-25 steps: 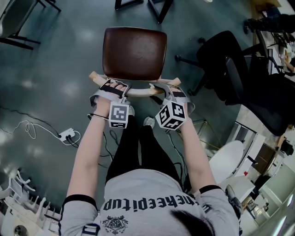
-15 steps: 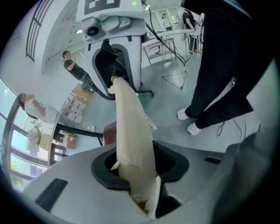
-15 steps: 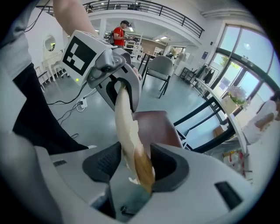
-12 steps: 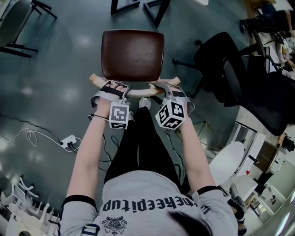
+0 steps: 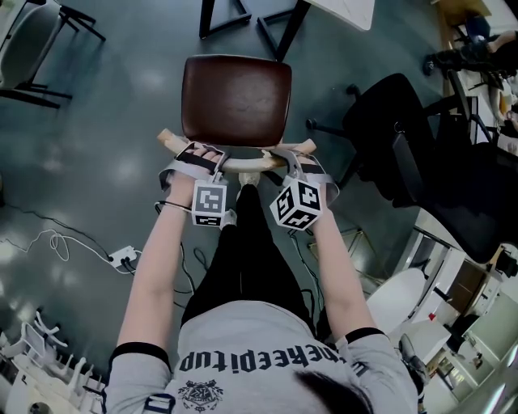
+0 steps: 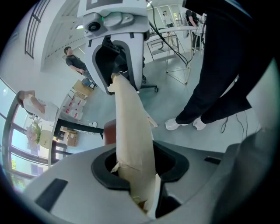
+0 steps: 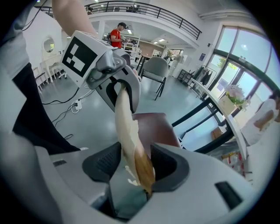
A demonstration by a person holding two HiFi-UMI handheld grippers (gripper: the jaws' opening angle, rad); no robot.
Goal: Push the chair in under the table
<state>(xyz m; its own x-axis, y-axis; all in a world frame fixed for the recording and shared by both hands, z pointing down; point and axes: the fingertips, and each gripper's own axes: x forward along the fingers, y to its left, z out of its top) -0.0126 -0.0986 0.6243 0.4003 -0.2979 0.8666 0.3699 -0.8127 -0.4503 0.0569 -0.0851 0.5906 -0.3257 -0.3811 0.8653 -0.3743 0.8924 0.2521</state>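
Squarely, both tools gripped the chair's [image 5: 235,99] pale wooden back rail [image 5: 243,164] — the left gripper [image 6: 140,165] clamped near its left end, the right gripper [image 7: 136,164] near its right end, the rail wedged between each pair of pads. The chair stood on the grey floor [image 5: 97,145] ahead of the person, its brown seat close to the table's [image 5: 350,10] dark legs — not yet under the white top.

The head view's top edge cuts off the table [image 5: 350,10]; only a corner and dark legs show. The legs of the chair [image 5: 235,97] are hidden under its seat. Hands [image 5: 200,156] and cubes [image 5: 298,202] cover the jaws of the left gripper [image 6: 133,162] and right gripper [image 7: 133,164] there.
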